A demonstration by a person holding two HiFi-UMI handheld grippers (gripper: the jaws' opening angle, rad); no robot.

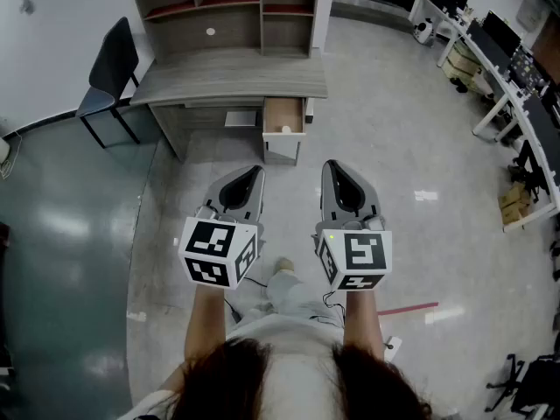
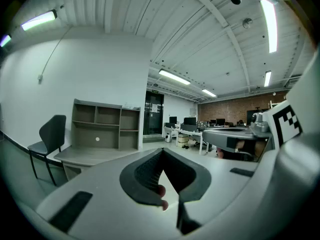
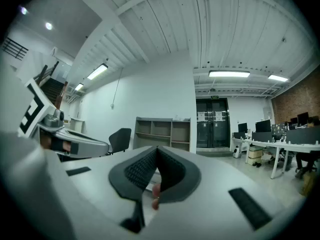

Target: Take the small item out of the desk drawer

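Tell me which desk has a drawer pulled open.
The grey wooden desk with the shelf unit, beside the dark chair; its light-wood drawer stands pulled out, unlike the white monitor desks at right.

A black chair (image 1: 112, 59) stands left of the shelf unit (image 1: 229, 7); office tables (image 1: 495, 84) with monitors line the right.
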